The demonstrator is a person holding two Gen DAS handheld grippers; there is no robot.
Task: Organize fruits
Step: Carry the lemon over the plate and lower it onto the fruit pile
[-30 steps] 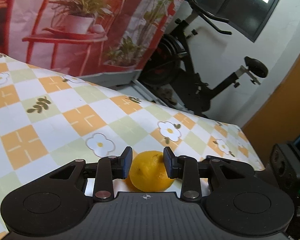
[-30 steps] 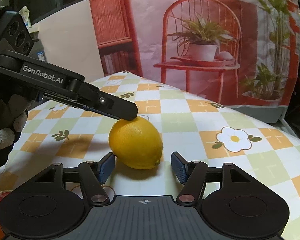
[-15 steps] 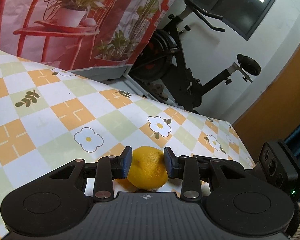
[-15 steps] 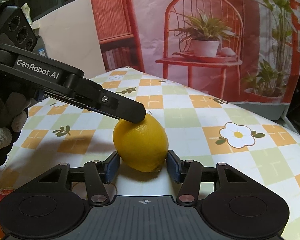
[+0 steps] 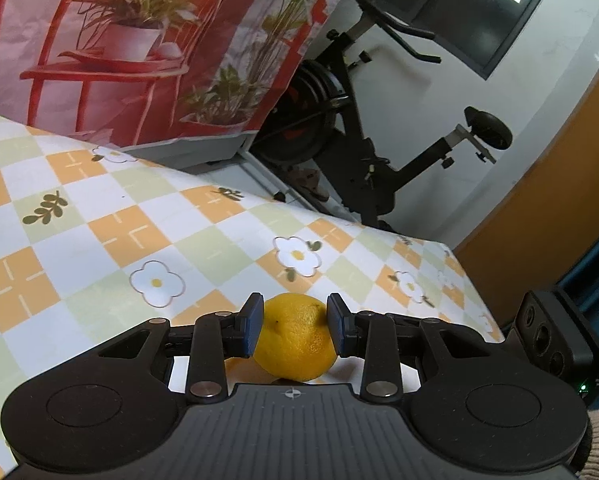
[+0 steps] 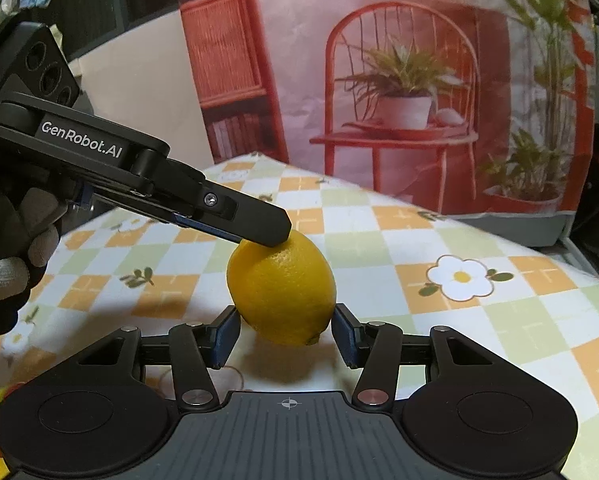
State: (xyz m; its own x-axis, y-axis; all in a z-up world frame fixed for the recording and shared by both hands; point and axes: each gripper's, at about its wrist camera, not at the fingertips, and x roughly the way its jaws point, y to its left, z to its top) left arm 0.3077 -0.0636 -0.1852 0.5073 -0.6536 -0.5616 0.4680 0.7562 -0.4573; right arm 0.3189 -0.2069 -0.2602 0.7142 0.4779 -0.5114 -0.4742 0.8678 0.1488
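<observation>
Table (image 6: 439, 240) in an orange, green and white checked, flower-printed oilcloth; a yellow oval lemon (image 6: 281, 288) sits mid-cloth.

Ahead of the tool we see a checked tablecloth (image 5: 111, 236) with orange and green squares and white daisies. Beyond its far edge hangs a printed backdrop (image 6: 399, 80) showing a red chair and potted plants. Further ahead to the right stands a black exercise bike (image 5: 363, 152) against a white wall.
</observation>
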